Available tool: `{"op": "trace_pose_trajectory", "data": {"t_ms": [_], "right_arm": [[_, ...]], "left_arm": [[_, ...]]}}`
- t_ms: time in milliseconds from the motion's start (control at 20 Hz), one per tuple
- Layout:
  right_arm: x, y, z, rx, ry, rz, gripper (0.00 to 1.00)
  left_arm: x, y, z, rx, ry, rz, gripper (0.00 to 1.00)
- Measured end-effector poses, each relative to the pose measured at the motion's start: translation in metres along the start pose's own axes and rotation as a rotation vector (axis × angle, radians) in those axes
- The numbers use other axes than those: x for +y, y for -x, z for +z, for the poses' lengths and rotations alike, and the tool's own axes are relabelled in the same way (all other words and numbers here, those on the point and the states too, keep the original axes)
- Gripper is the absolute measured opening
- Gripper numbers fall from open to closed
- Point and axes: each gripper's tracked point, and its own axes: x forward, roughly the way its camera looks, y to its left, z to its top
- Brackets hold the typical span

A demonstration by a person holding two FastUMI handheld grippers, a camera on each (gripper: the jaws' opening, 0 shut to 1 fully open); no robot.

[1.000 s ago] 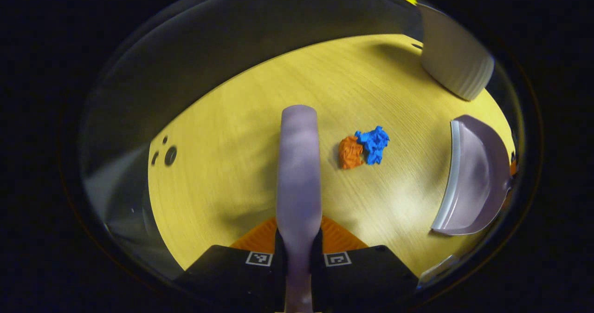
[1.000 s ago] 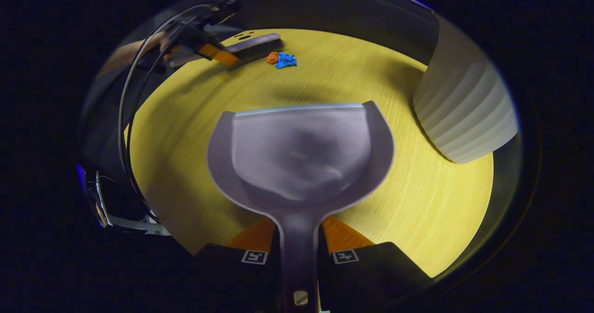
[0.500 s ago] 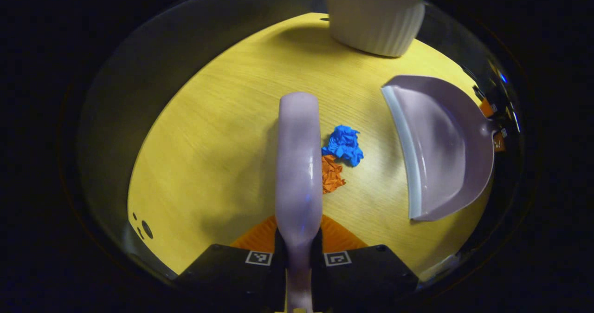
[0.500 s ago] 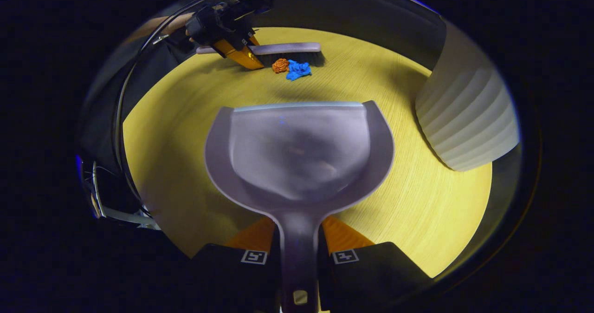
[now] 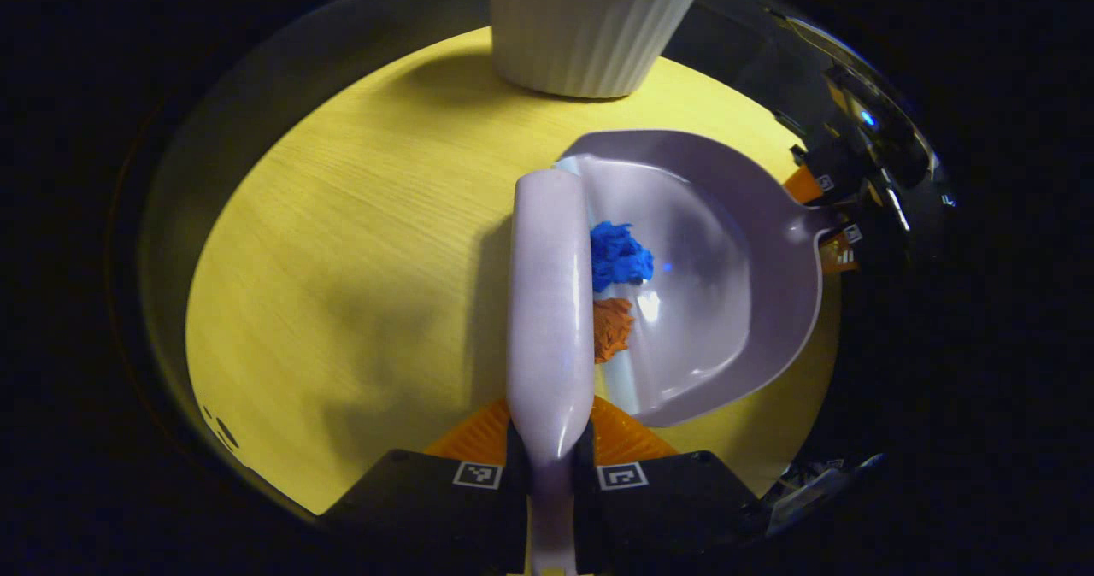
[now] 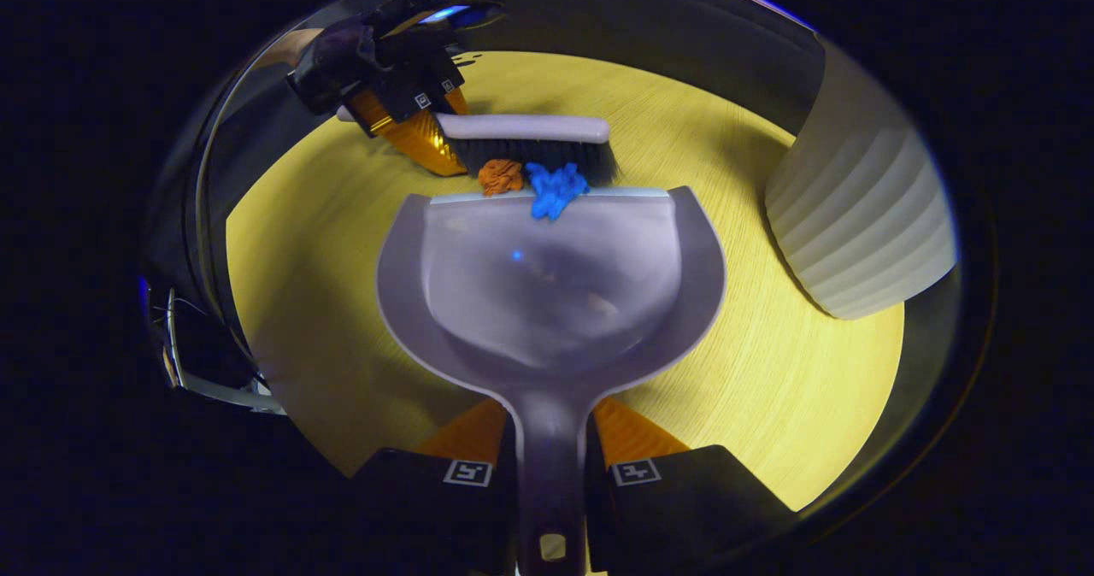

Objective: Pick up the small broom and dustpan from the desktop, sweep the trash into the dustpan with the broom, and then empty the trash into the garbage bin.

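In the right gripper view, the right gripper (image 6: 551,465) is clamping both fingers on the handle of the dustpan (image 6: 551,294), which is lying on the desktop (image 6: 795,405). At the pan's front lip, the blue paper wad (image 6: 554,190) is crossing onto it and the orange wad (image 6: 500,176) is touching its edge. Just behind them, the broom (image 6: 526,136) is pressing its bristles against both, its handle pinched in the closed left gripper (image 5: 551,465). Beyond the pan in the left gripper view, the ribbed garbage bin (image 5: 585,29) is standing.
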Motion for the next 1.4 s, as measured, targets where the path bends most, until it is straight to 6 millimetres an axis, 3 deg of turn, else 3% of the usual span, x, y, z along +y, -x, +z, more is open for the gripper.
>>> {"op": "trace_pose_trajectory", "data": {"t_ms": [250, 350, 450, 650, 700, 850, 1000, 1200, 1400], "right_arm": [[-0.002, -0.002, 0.005, -0.049, -0.004, -0.022, 0.36], [-0.001, -0.003, 0.005, -0.06, -0.014, -0.038, 0.4], [-0.001, 0.0, 0.005, -0.065, -0.019, -0.05, 0.35], [0.001, 0.003, 0.004, -0.073, -0.049, -0.058, 0.35], [0.001, 0.006, 0.004, -0.073, -0.051, -0.064, 0.31], [0.002, 0.016, 0.006, -0.074, -0.063, -0.087, 0.36], [0.009, 0.027, 0.008, -0.089, -0.13, -0.091, 0.35], [0.012, 0.056, 0.017, -0.115, -0.176, -0.116, 0.36], [0.004, 0.096, 0.031, -0.182, -0.229, -0.146, 0.36]], "left_arm": [[-0.027, 0.003, 0.004, -0.041, 0.037, -0.032, 0.26], [-0.031, 0.007, 0.003, -0.1, 0.133, 0.0, 0.26], [-0.031, 0.024, -0.003, -0.167, 0.25, 0.032, 0.26], [-0.024, 0.063, -0.029, -0.282, 0.4, 0.138, 0.25], [-0.024, 0.069, -0.037, -0.304, 0.434, 0.164, 0.25], [-0.023, 0.087, -0.068, -0.385, 0.537, 0.221, 0.26], [-0.026, 0.073, -0.107, -0.425, 0.63, 0.254, 0.26], [-0.029, 0.025, -0.165, -0.425, 0.709, 0.271, 0.26], [-0.031, -0.015, -0.196, -0.435, 0.739, 0.259, 0.26]]}}
